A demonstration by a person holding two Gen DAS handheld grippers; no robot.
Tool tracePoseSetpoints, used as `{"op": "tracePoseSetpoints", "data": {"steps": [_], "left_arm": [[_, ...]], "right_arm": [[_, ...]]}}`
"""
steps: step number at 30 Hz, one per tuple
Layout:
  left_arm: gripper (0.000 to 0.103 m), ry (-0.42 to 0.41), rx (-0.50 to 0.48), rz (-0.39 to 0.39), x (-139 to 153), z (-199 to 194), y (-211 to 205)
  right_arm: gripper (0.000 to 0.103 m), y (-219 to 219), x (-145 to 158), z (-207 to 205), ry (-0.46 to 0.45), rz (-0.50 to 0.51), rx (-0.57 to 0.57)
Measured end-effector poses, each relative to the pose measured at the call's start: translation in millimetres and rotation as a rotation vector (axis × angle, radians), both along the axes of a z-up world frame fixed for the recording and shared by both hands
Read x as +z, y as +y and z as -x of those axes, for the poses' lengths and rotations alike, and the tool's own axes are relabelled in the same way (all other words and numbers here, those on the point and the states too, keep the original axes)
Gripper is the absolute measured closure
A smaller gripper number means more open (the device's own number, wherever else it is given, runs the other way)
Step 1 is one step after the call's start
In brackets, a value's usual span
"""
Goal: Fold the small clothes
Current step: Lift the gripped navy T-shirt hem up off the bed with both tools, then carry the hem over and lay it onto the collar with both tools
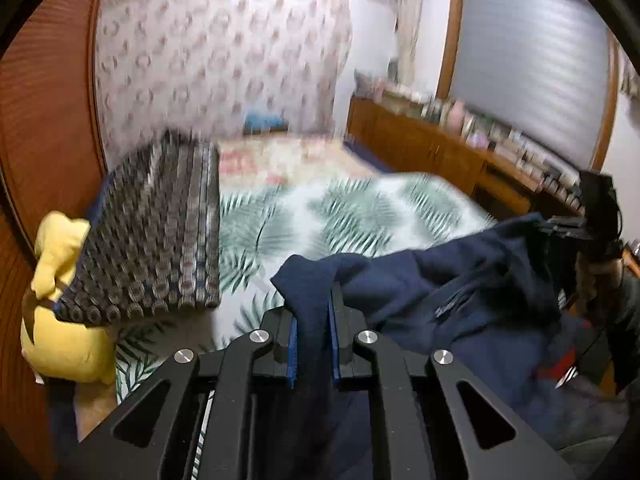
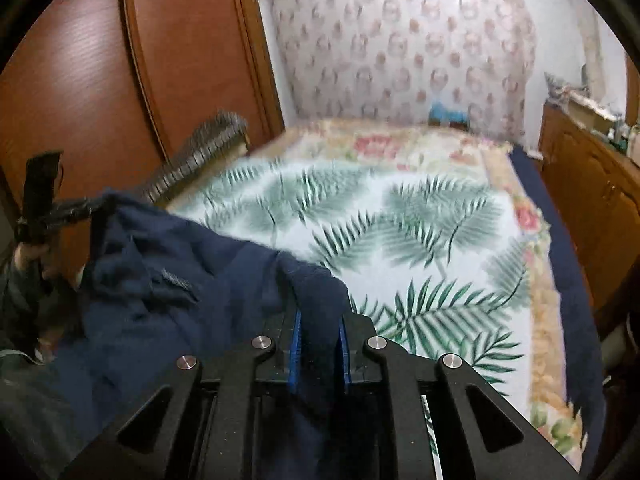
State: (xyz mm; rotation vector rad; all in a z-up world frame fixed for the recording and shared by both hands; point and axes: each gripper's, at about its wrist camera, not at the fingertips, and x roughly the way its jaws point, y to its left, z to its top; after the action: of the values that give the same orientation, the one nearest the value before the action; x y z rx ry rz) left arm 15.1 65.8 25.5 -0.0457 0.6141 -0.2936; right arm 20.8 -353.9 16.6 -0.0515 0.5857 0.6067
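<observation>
A navy blue garment (image 1: 460, 292) hangs stretched in the air between my two grippers, above a bed. My left gripper (image 1: 313, 312) is shut on one bunched edge of it. My right gripper (image 2: 320, 320) is shut on another edge of the garment (image 2: 180, 280). Each gripper also shows in the other's view: the right one at the far right of the left wrist view (image 1: 576, 228), the left one at the far left of the right wrist view (image 2: 80, 208). The cloth sags between them, creased. Both views are blurred by motion.
Below lies a white bedsheet with green palm leaves (image 2: 400, 232) over a floral blanket (image 2: 400, 144). A folded dark patterned quilt (image 1: 160, 232) and a yellow plush item (image 1: 60, 304) sit at the bed's left. A wooden wardrobe (image 2: 100, 80) stands left, a cluttered wooden cabinet (image 1: 440, 148) right.
</observation>
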Motion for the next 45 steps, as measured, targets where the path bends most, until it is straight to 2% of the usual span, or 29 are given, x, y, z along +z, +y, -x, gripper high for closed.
{"op": "tracePoseSetpoints", "data": {"steps": [5, 9, 13, 20, 29, 32, 36, 42, 45], "left_arm": [[0.090, -0.093, 0.005, 0.009, 31, 21, 2], [0.090, -0.131, -0.006, 0.045, 50, 38, 3], [0.090, -0.199, -0.010, 0.050, 80, 69, 8], [0.090, -0.359, 0.020, 0.010, 148, 95, 19], [0.090, -0.559, 0.037, -0.034, 239, 100, 28], [0.090, -0.610, 0.053, -0.051, 260, 101, 29], [0.090, -0.615, 0.048, -0.057, 262, 92, 28], [0.090, -0.566, 0.034, -0.048, 244, 63, 20], [0.090, -0.526, 0.033, -0.053, 236, 33, 13]], "right_arm": [[0.089, -10, 31, 37, -0.099, -0.009, 0.002], [0.089, -15, 41, 55, -0.113, -0.020, 0.019], [0.089, -19, 60, 75, -0.143, -0.023, 0.027], [0.089, -17, 115, 106, -0.283, -0.017, 0.047], [0.089, -30, 202, 139, -0.476, -0.078, 0.032], [0.090, -38, 228, 153, -0.531, -0.092, 0.024], [0.089, -49, 242, 166, -0.578, -0.081, -0.011], [0.090, -43, 224, 169, -0.548, -0.058, -0.044], [0.089, -24, 229, 160, -0.519, -0.029, -0.072]]}}
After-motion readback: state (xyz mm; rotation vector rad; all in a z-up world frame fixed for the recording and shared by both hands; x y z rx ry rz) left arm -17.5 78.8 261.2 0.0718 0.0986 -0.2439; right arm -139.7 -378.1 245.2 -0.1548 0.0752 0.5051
